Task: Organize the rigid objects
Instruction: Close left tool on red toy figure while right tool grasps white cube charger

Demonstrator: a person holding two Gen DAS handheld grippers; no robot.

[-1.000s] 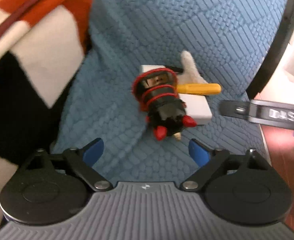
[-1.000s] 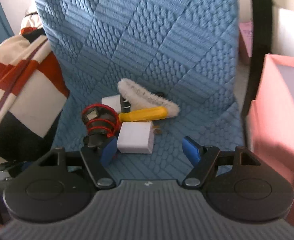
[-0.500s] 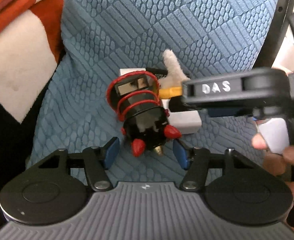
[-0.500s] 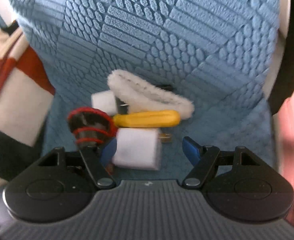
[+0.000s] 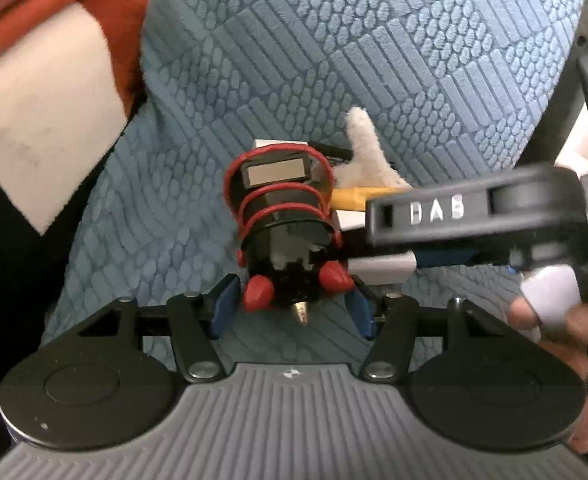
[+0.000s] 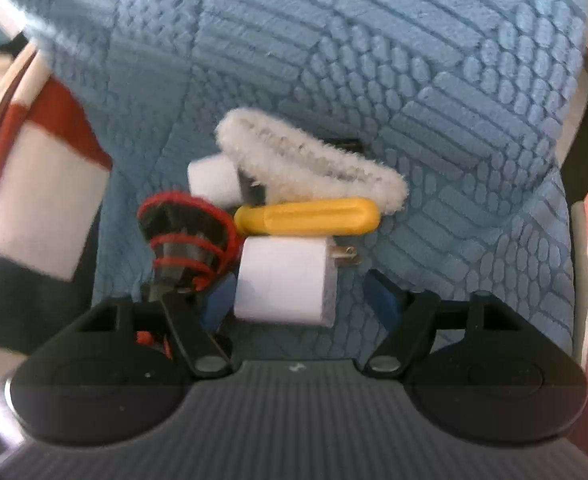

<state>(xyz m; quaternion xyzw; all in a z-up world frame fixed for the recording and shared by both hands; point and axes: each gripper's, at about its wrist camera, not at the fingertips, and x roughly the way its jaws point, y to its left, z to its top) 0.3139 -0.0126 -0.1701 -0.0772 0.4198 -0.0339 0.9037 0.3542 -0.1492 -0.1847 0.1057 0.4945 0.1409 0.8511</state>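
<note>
Left wrist view: the left claw [image 5: 291, 310] has its blue pads on either side of the base of a black cylindrical toy wound with red cord and red knobs [image 5: 285, 236]. The pads look to sit against its red knobs at about 9 and 3 o'clock, so the claw appears to be pinching the toy (the exact contact is hard to judge). The toy lies on a blue quilted cushion cover [image 5: 374, 60], its brass tip pointing back toward the camera. At 3 o'clock the right claw [image 5: 426, 258] reaches in from the side, a person's hand [image 5: 550, 312] on its handle. A red, white and black striped blanket [image 5: 45, 80] lies at 10 o'clock.

Right wrist view: the right claw [image 6: 300, 300] is spread around a white cube-shaped wall charger with metal prongs [image 6: 285, 280], and its jaws are closing; the left pad is just beside the charger, the right pad stands clear of it. At 12 o'clock from the charger lies a yellow plastic handle [image 6: 310, 216], beyond it a white fluffy oblong pad [image 6: 310, 160] and a second white block [image 6: 211, 180]. The toy [image 6: 185, 232] is at 9 o'clock, touching the charger.
</note>
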